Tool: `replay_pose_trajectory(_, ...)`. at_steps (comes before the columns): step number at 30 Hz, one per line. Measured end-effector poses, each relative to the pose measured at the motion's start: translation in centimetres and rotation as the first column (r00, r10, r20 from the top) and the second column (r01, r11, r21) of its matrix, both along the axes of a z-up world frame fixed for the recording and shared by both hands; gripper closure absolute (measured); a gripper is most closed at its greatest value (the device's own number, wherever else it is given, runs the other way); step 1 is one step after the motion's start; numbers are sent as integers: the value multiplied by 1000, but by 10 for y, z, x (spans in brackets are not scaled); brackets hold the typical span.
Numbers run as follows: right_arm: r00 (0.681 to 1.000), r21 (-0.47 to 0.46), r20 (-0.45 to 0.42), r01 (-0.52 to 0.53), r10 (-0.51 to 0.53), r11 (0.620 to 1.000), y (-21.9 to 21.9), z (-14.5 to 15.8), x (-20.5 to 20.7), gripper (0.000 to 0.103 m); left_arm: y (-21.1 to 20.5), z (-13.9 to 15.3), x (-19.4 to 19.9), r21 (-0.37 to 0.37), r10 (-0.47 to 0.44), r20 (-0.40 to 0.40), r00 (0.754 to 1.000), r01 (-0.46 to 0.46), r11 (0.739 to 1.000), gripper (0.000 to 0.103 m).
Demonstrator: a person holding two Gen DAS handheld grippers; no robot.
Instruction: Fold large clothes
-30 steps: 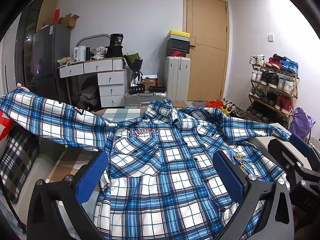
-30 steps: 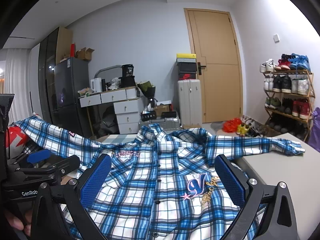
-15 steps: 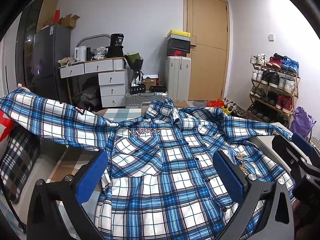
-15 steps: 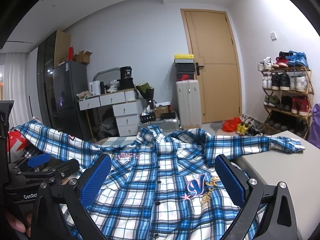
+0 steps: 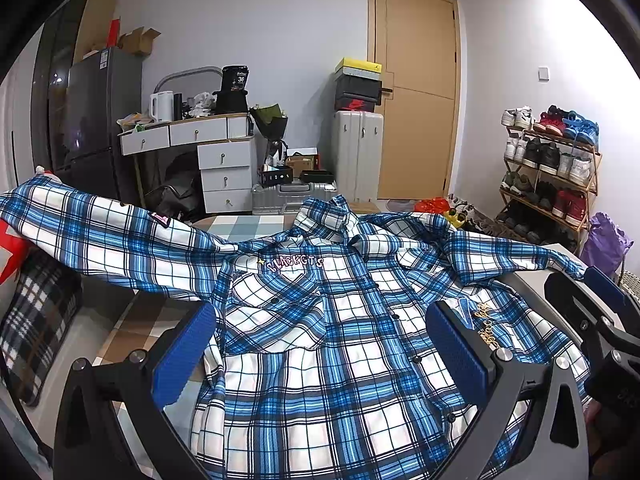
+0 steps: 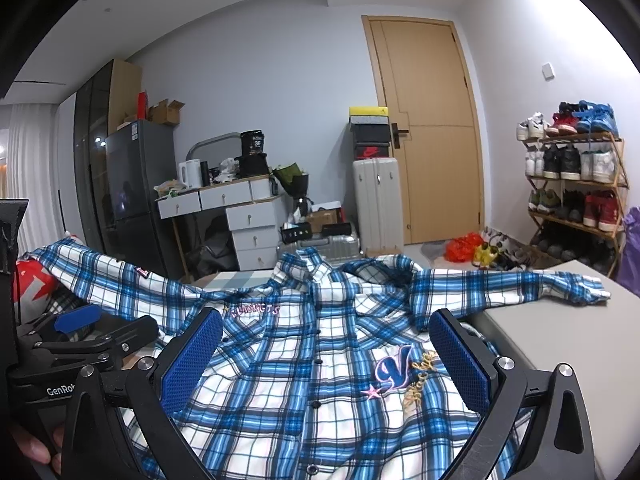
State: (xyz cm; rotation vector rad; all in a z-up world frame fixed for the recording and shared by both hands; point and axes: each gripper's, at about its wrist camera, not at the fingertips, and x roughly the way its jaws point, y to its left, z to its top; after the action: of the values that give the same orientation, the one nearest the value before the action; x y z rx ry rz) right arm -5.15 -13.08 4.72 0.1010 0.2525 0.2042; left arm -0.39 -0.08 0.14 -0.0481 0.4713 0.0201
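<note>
A blue-and-white plaid shirt (image 5: 328,344) lies face up and buttoned on a grey surface (image 6: 560,344), collar at the far side. One sleeve (image 5: 100,236) stretches left past the edge over cushions. The other sleeve (image 6: 508,288) lies out to the right. My left gripper (image 5: 320,348) hovers open over the shirt's lower left front, with nothing held. My right gripper (image 6: 326,360) hovers open over the lower right front, near the embroidered "V" patch (image 6: 394,372). Each gripper shows in the other's view: the right gripper (image 5: 596,312) and the left gripper (image 6: 84,332).
A plaid cushion (image 5: 36,320) and a red cushion (image 5: 10,252) sit at the left. Beyond the surface stand a desk with drawers (image 5: 216,152), a fridge (image 5: 100,120), a suitcase (image 5: 358,152), a door (image 5: 416,96) and a shoe rack (image 5: 552,176).
The right wrist view has tipped upward a little, so the shirt sits lower in it. In the left wrist view the right gripper has drifted slightly right. The shirt has not moved.
</note>
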Motion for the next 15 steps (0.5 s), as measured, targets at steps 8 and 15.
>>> replay_pose_trajectory(8, 1000, 6, -5, 5, -5, 1000, -2, 0, 1, 0, 0, 0, 0, 0, -2, -2, 1000, 2, 1000, 1)
replay_pose_trajectory(15, 1000, 6, -5, 5, -5, 1000, -3, -1, 1, 0, -1, 0, 0, 1, -1, -1, 1000, 1, 1000, 1)
